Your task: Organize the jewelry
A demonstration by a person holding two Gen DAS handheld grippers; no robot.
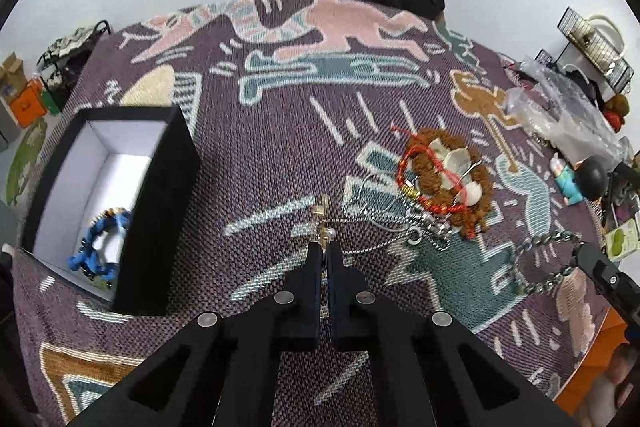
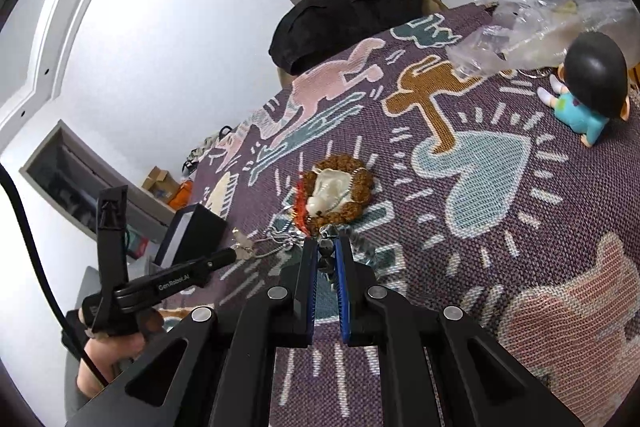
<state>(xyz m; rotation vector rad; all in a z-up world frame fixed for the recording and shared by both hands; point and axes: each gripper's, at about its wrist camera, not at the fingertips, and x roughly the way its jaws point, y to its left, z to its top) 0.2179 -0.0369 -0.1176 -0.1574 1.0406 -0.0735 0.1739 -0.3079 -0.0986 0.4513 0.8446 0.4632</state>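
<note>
Two views | left fingers [image 1: 325, 247] pinch pendant [image 1: 323, 223] | right fingers [image 2: 327, 247] pinch chain [image 2: 326, 259] | bracelet [image 1: 98, 247] left-view only

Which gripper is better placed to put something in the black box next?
The left gripper. It is shut on a small gold charm, and the black box sits close on its side. The right gripper pinches the chunky chain, farther away.

The left wrist camera sits just behind the left gripper [image 1: 324, 247] and looks steeply down at the table [image 1: 280, 131], quite close. The right wrist camera sits behind the right gripper [image 2: 327, 247] and looks less steeply, toward a wall. Both views show the brown bead ring [image 1: 476, 195] [image 2: 360, 187] and the black box [image 1: 168, 187] [image 2: 200, 231].
</note>
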